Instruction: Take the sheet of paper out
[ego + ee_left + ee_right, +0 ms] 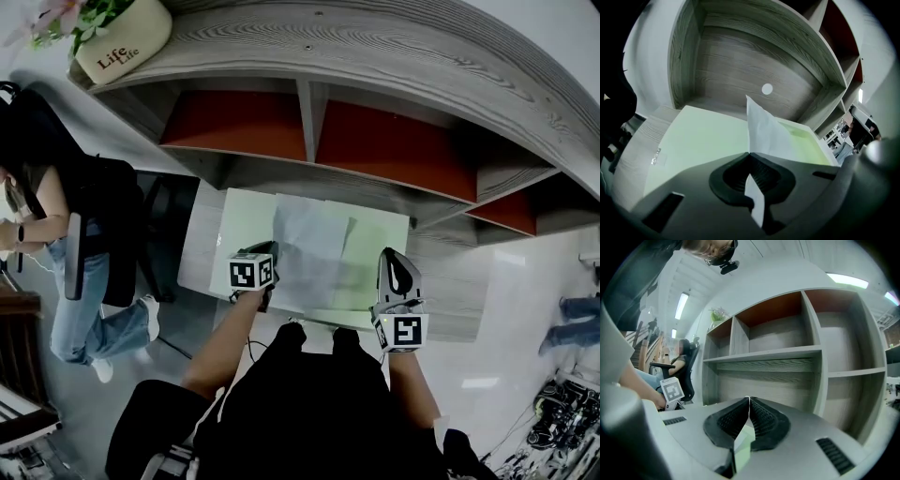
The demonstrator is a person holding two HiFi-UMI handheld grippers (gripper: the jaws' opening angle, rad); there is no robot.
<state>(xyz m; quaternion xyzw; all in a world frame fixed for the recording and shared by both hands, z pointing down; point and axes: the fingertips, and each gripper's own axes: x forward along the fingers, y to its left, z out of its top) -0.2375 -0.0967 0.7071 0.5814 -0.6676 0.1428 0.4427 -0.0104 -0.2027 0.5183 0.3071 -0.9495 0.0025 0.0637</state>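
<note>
The paper (309, 251), a thin white sheet, lay across a flat pale green folder (380, 258). Its near corner was pinched and lifted in the left gripper (749, 154). The folder's near edge sat clamped in the right gripper (748, 400).

1. grey wood-grain desk top (200, 258), set under the shelves; one pale green folder (246, 223) lying on it, covering most of its width;
2. shelf unit (375, 66) above, same wood grain, open compartments with red backs; cream plant pot (122, 42) standing on its top board, left end
</note>
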